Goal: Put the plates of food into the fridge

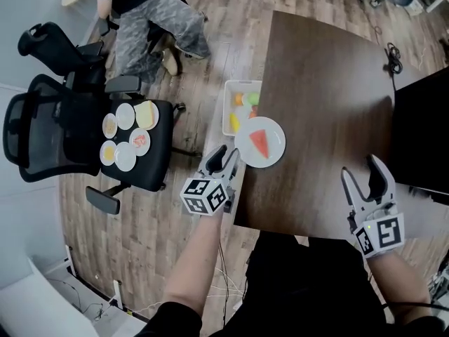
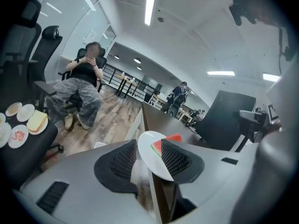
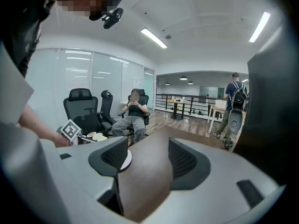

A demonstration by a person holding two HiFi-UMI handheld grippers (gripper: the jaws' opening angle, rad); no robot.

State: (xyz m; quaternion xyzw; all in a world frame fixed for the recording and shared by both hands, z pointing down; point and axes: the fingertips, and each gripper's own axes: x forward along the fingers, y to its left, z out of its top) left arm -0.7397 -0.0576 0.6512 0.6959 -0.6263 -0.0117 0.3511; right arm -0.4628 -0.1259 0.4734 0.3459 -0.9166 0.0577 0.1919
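A white plate [image 1: 259, 142] with a slice of watermelon [image 1: 260, 143] lies on the dark wooden table [image 1: 330, 97] near its left edge. My left gripper [image 1: 228, 159] reaches it from the table's left edge. In the left gripper view the plate's rim [image 2: 148, 148] stands between the jaws; the left pad is clear of it. The watermelon [image 2: 170, 139] shows just beyond the right pad. My right gripper [image 1: 367, 177] hovers open over the near right part of the table, nothing between its jaws [image 3: 148, 160].
A white tray [image 1: 242, 107] with fruit pieces sits just beyond the plate at the table's left edge. A black office chair [image 1: 158, 167] to the left carries several small plates of food [image 1: 130, 135]. A person [image 1: 151, 20] sits further back. A black screen [image 1: 421, 139] stands at the right.
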